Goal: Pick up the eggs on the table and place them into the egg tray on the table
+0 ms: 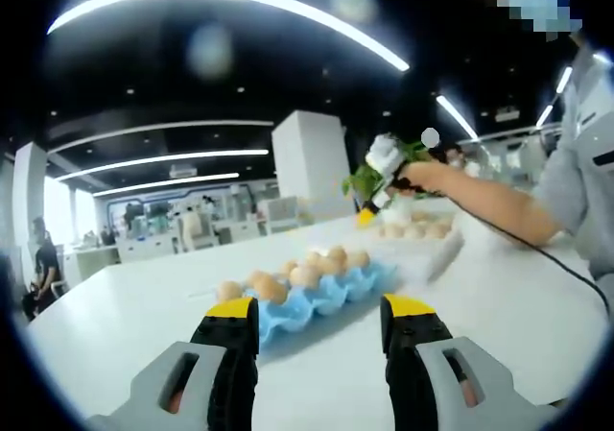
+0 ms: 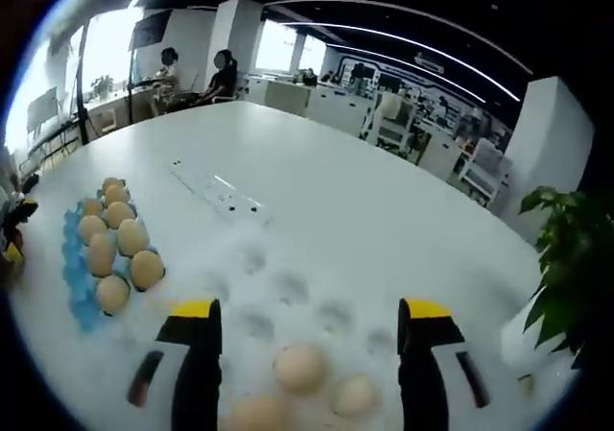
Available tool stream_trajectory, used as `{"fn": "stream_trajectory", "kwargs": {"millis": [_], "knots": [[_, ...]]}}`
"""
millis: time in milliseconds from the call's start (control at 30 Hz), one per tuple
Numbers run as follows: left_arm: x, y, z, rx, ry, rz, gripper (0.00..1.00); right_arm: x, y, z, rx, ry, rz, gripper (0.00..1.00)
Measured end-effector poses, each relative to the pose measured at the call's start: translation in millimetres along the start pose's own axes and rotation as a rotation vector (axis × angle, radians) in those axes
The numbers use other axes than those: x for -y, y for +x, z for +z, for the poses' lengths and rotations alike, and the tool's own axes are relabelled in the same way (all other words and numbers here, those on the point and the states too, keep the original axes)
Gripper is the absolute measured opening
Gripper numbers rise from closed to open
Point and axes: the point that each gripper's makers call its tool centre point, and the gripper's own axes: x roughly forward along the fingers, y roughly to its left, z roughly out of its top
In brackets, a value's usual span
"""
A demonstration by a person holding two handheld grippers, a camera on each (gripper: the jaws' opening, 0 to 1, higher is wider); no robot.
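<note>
Right gripper view: the right gripper (image 2: 305, 349) hangs with its fingers (image 2: 197, 354) wide apart and empty over a white tray (image 2: 288, 287), whose hollows mostly stand bare. Three eggs (image 2: 299, 367) sit in the near row between the fingers, one of them at the picture's lower edge. Beyond, toward the table's (image 2: 384, 201) left side, the blue tray (image 2: 75, 277) holds two rows of eggs, and a white power strip (image 2: 216, 191) lies in the middle of the table. A plant (image 2: 571, 249) leans in by the right edge; people sit at desks far behind.

In the left gripper view, the left gripper (image 1: 321, 349) also stands spread and empty, low over the table (image 1: 144, 297) just short of the blue tray (image 1: 326, 297), well filled with eggs (image 1: 305, 275). Past it the person's hand (image 1: 427, 174) holds the right gripper (image 1: 366, 216) above the white tray (image 1: 432, 244).

The step in hand appears to be a pick. The next move likely calls for the right gripper to drop squarely around one egg and close gently, since a shell would crack under a hard squeeze, then carry it across to a free hollow in the blue tray; which hollows are free cannot be told from here.
</note>
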Motion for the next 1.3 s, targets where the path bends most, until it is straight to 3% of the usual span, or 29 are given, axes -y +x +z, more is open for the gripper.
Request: {"fn": "stream_trajectory", "kwargs": {"millis": [233,400,633,833,1300], "knots": [[0.1,-0.1,-0.3,-0.001,-0.001,-0.001,0.51,-1.1,11.2,-20.7,-0.086,-0.011,0.025,0.63],[-0.2,-0.2,-0.1,0.0,-0.003,0.0,0.51,3.5,13.6,-38.4,-0.149,0.014,0.024,0.6],[0.0,0.0,-0.4,-0.001,-0.004,-0.001,0.51,-1.2,15.5,-41.2,-0.131,0.125,0.102,0.52],[-0.1,0.1,-0.6,-0.001,-0.004,-0.001,0.51,-0.8,11.5,-41.0,-0.105,0.135,0.124,0.49],[-0.9,-0.5,-1.3,-0.003,-0.001,0.001,0.51,-9.8,5.0,-41.2,-0.101,0.126,0.178,0.31]]}}
